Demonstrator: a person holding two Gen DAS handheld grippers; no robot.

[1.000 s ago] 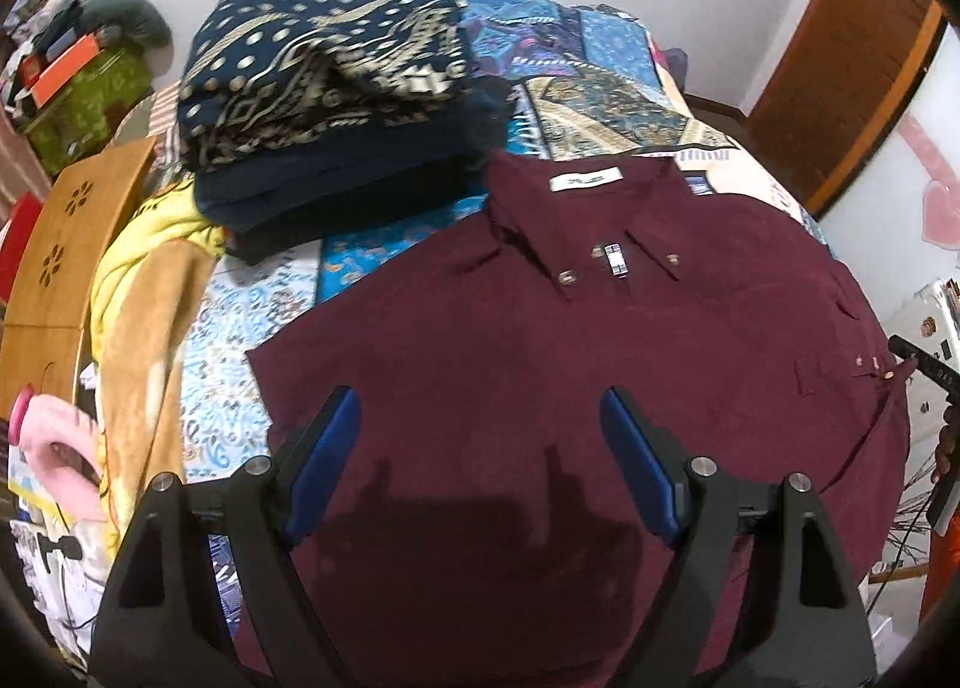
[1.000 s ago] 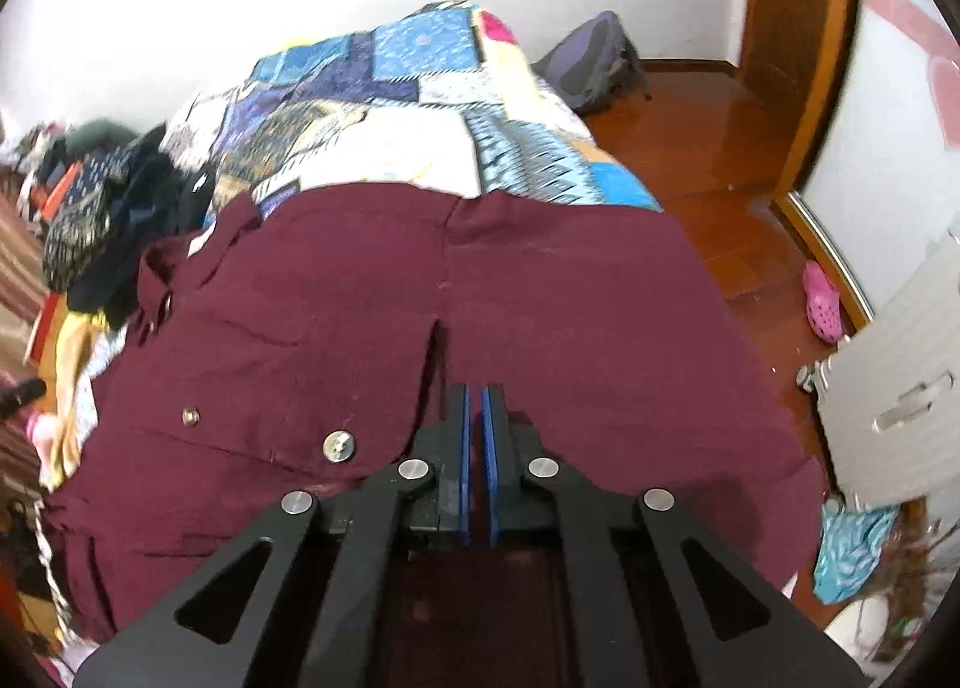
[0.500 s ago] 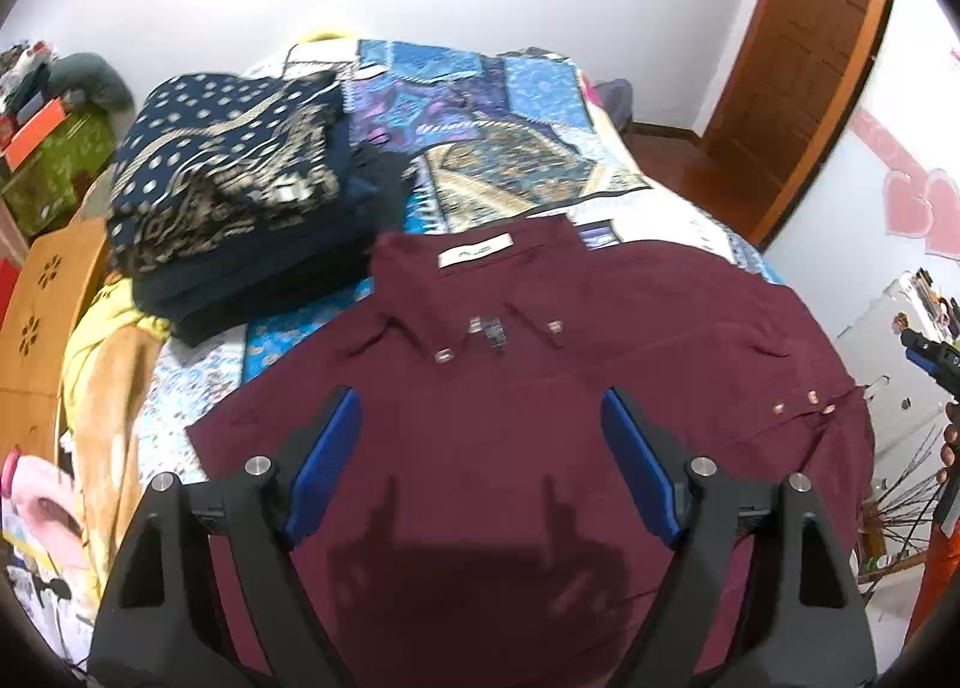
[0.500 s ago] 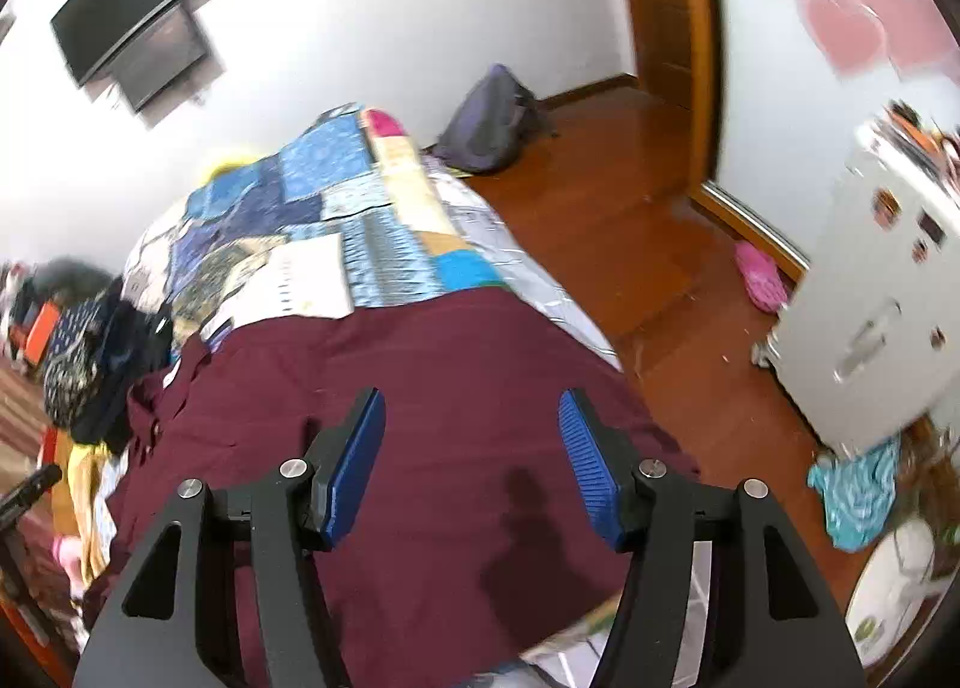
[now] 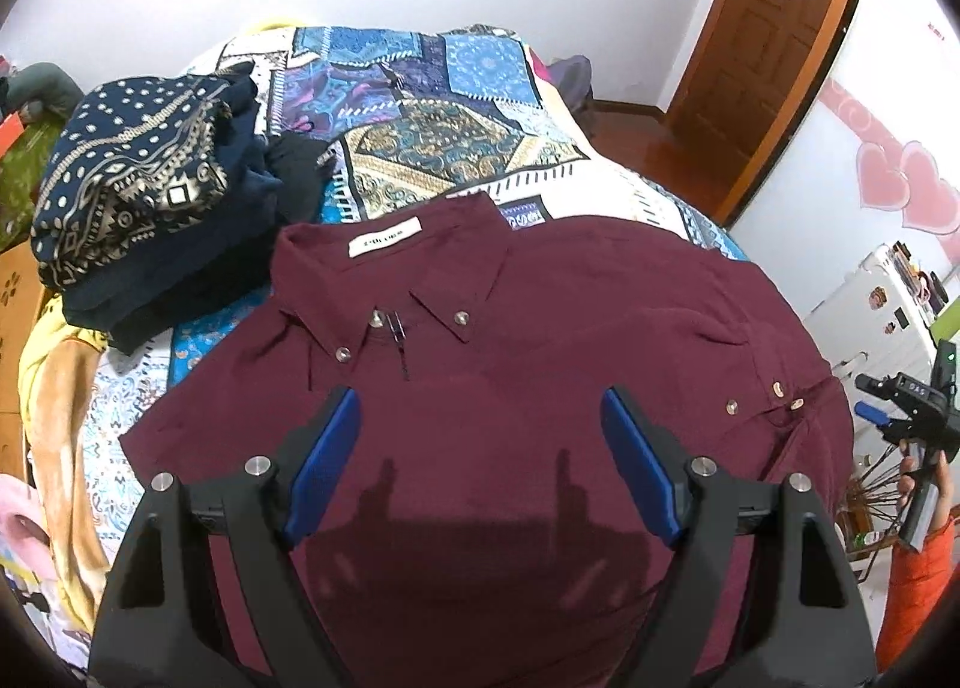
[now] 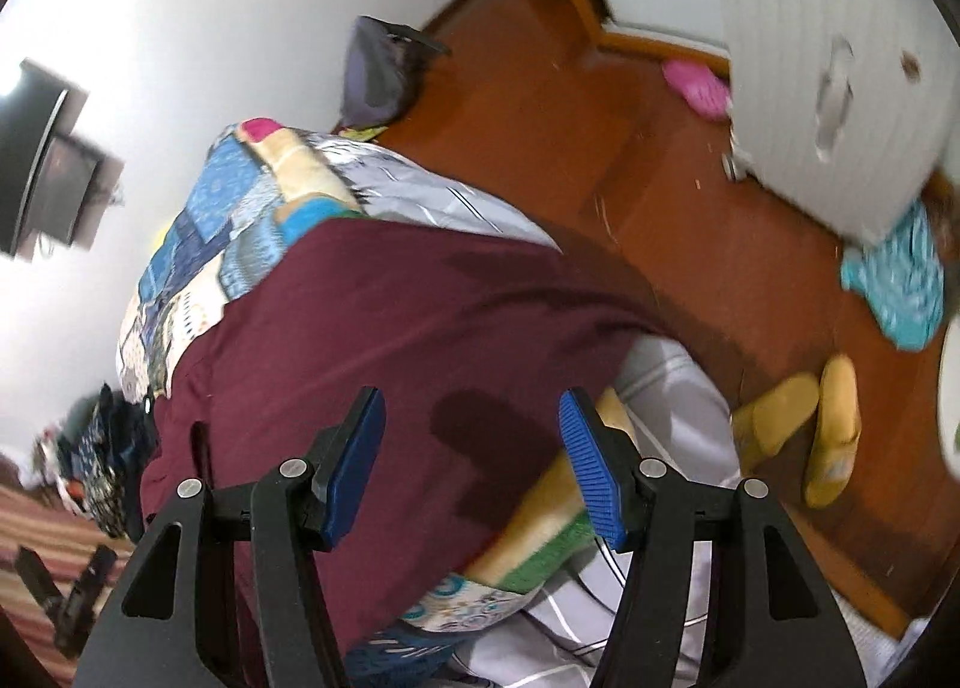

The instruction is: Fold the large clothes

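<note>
The blue pads of the left gripper point(image 5: 480, 463) are held wide apart above the chest of a maroon shirt point(image 5: 510, 388), and nothing is clamped between them. The right gripper point(image 6: 471, 463) is likewise spread and empty, poised over the shirt's point(image 6: 390, 340) edge near the side of the bed. One shirt is seen, laid front-up on a patchwork quilt point(image 5: 420, 105), with its collar point(image 5: 384, 268) pointed toward the far wall and its long axis running from there back to the left gripper. Three collar buttons are counted, and three more on a cuff point(image 5: 774, 400) at the right. One stack of folded dark clothes point(image 5: 138, 208) lies just left of the collar. On the floor, blurred in the right wrist view, what appear to be two yellow slippers point(image 6: 804, 430) are seen.
</note>
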